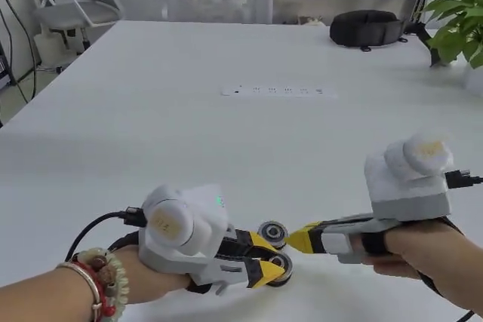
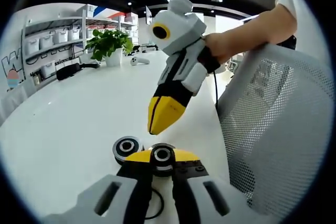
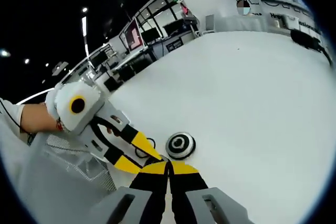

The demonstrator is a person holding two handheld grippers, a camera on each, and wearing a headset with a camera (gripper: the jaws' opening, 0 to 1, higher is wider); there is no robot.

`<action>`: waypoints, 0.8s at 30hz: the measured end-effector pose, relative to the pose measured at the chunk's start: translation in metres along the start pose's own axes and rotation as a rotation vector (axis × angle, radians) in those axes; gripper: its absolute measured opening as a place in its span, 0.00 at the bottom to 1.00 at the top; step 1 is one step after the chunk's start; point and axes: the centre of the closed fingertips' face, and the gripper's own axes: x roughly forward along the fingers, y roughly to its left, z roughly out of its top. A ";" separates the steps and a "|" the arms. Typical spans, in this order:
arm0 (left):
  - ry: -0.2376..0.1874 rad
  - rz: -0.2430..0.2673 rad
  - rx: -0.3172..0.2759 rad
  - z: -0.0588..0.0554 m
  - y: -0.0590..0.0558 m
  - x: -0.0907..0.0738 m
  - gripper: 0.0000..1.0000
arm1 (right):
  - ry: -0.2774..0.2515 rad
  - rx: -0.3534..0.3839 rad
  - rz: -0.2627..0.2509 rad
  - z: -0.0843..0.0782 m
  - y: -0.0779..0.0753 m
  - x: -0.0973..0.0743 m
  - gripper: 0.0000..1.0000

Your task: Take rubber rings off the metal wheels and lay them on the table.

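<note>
The left hand-held gripper [image 1: 268, 259] has its yellow-tipped jaws closed on a metal wheel, the clamped wheel [image 1: 279, 265], which sits between the tips low over the bench [image 1: 226, 141]. In the left gripper view this wheel shows a bright hub and a dark band round its rim.

A second wheel [image 1: 272, 231] lies flat on the bench just beside the left hand-held gripper's tips, on the side away from the person. It is close to the clamped wheel and also has a dark outer band.

The right hand-held gripper [image 1: 300, 240] comes in from the right, with its point near both wheels. Its jaws are drawn together, and nothing can be seen between them. From the left gripper view its tip hangs just above the clamped wheel; whether it touches cannot be told.

Under the left hand-held gripper's jaws a thin dark loop [image 2: 161, 203] lies on the bench; whether it is a rubber ring is unclear.

Well beyond both hand-held grippers a white power strip [image 1: 278, 91] lies on the bench. Farther off, a black bag [image 1: 366, 28] rests at its far edge.
</note>
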 end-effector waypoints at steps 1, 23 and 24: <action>0.000 0.000 0.001 0.000 0.000 0.000 0.08 | 0.013 -0.011 -0.008 -0.002 -0.002 0.001 0.00; -0.005 -0.009 0.003 0.000 0.000 0.000 0.08 | 0.071 -0.332 0.031 -0.016 0.021 0.024 0.24; -0.006 -0.009 0.003 0.000 0.000 -0.001 0.08 | 0.074 -0.352 0.026 -0.016 0.021 0.024 0.24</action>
